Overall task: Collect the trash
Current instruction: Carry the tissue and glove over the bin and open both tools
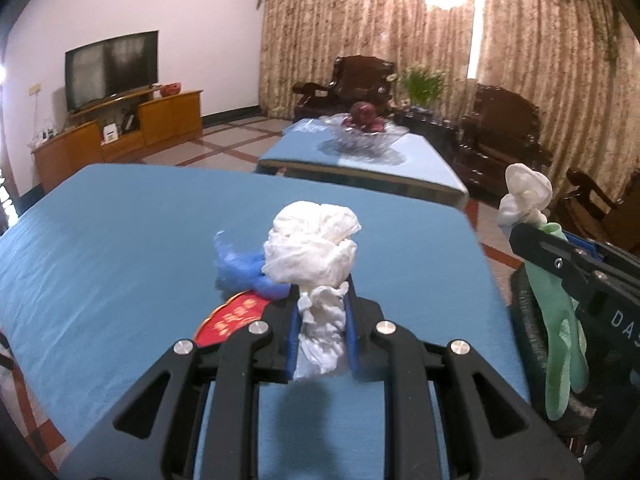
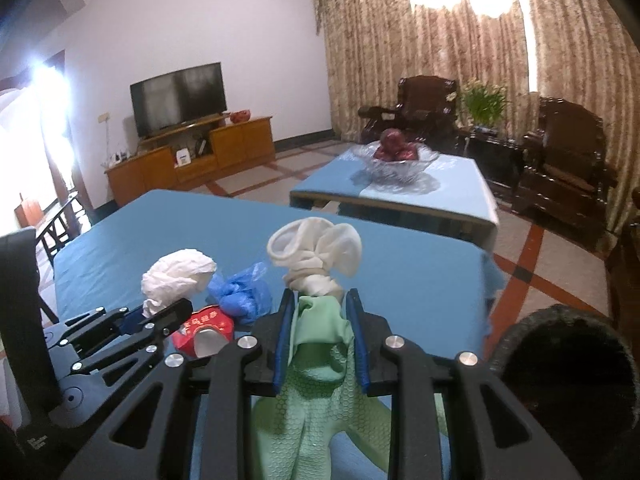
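Only "DAS" reads on the right gripper (image 2: pixel 318 312), angled downward, clamping a green glove (image 2: pixel 320 364); the left gripper (image 1: pixel 322 300) pinches a tissue (image 1: pixel 312 248).

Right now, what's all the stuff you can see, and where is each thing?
tissue wad: one, white, in the left claw
glove: one, green with white cuff, in the right claw
plastic bag: one, blue, crumpled on the near table
wrapper: one, red, beside the bag
bin: one, dark, right of the table
near table: one, blue
fruit bowl: one, glass, on the far table
left claw: one, black
right claw: one, black
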Demonstrator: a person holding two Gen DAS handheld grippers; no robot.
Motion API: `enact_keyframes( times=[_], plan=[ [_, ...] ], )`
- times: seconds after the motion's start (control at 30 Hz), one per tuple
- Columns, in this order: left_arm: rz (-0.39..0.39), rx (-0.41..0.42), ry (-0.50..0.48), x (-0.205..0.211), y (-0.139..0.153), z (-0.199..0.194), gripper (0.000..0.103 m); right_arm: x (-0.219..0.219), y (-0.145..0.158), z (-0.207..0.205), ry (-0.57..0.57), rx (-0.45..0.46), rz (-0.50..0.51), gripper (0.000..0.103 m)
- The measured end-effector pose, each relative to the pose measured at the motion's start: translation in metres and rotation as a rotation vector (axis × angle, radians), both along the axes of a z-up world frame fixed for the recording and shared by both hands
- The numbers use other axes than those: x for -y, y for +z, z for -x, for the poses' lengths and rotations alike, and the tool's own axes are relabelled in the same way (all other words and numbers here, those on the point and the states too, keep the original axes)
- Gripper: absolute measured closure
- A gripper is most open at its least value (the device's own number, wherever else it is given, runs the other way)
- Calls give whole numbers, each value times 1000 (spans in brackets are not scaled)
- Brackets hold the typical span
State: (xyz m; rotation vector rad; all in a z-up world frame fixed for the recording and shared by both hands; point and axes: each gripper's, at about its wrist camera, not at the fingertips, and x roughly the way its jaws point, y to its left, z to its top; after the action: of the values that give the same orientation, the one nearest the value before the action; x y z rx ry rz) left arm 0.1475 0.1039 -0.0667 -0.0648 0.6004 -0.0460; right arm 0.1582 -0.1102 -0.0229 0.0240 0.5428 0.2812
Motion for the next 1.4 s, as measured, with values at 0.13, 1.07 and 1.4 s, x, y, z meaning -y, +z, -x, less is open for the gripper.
enact_keyframes(
  times=[0.13, 1.07, 1.4],
  plan=[
    [1, 24, -60, 31, 10, 7, 85, 24, 11, 13, -46, 22, 0, 77],
    [70, 45, -476, 270, -3, 3, 85, 241, 3, 44, -476, 8, 22, 77],
    [70, -12, -527, 311, -28, -17, 85, 275, -31, 36, -525, -53, 19, 77]
  ],
)
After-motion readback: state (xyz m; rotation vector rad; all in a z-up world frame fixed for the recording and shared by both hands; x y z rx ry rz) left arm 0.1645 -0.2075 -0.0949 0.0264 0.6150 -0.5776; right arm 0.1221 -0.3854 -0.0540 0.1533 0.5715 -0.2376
